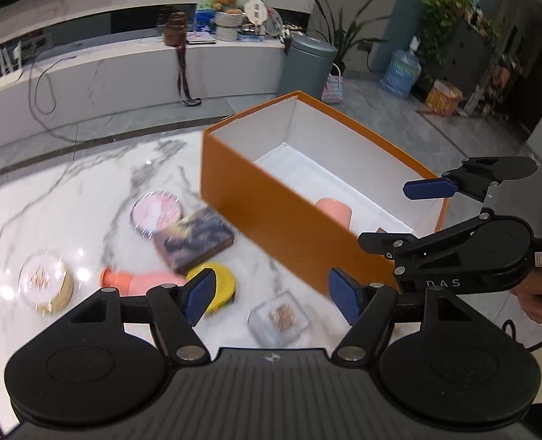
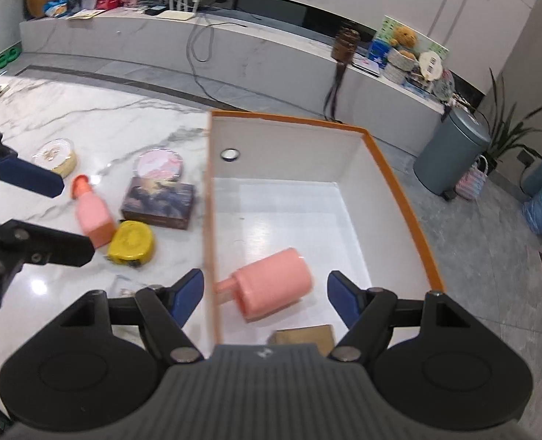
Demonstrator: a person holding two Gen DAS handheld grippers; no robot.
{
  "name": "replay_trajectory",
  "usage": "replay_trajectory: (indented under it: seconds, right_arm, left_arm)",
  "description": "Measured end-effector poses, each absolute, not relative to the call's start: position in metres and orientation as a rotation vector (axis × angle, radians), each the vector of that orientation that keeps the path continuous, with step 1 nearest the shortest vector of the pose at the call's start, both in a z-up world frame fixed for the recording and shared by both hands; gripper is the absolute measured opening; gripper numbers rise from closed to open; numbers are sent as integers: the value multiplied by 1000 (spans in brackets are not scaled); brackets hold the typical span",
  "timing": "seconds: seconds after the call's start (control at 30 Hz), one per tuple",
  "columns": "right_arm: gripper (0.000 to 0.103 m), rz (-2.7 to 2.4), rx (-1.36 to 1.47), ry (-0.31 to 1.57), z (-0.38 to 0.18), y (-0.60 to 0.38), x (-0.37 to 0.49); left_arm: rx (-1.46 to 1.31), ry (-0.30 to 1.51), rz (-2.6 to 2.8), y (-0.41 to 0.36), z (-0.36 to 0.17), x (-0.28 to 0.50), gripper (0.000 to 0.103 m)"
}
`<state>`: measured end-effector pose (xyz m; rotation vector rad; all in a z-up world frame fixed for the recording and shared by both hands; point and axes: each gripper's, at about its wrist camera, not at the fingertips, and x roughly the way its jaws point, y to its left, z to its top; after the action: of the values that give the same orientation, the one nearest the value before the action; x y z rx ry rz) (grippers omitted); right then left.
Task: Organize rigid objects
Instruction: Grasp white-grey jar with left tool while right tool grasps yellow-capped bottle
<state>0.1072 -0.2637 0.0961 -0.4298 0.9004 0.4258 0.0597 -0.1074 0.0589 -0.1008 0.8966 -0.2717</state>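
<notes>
An orange box [image 1: 271, 216] with white inside [image 2: 392, 183] stands on the marble table. A pink bottle [image 2: 271, 289] lies on its floor beside a brown flat item [image 2: 307, 335]. My right gripper [image 2: 265, 295] is open above that bottle, empty. My left gripper [image 1: 271, 297] is open and empty above the table left of the box, over a clear square case [image 1: 279, 318]. On the table lie a second pink bottle [image 2: 91, 216], a yellow tape measure [image 2: 131, 240], a dark patterned box [image 2: 159, 201], a round pink tin [image 2: 159, 163] and a round clear-lidded tin [image 2: 56, 156].
The marble table [image 2: 87, 117] ends at a grey tiled floor. A long white counter [image 2: 234, 47] with cables and clutter runs behind. A grey bin [image 2: 454, 154] and plants stand to the right.
</notes>
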Motion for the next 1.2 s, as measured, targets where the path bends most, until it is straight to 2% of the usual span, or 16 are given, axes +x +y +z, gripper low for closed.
replay_trajectory:
  seconds: [0.3, 0.57, 0.83, 1.2]
  right_arm:
    - [73, 509, -465, 860, 93, -231, 57]
    - [73, 484, -397, 839, 71, -220, 15]
    - [73, 397, -273, 894, 43, -235, -3]
    - [73, 399, -279, 918, 32, -240, -3]
  left_arm:
    - [-127, 898, -225, -64, 35, 4, 82]
    - [-87, 921, -258, -56, 1, -32, 82]
    - [-147, 924, -270, -76, -32, -44, 82]
    - [-245, 936, -225, -99, -59, -28, 82]
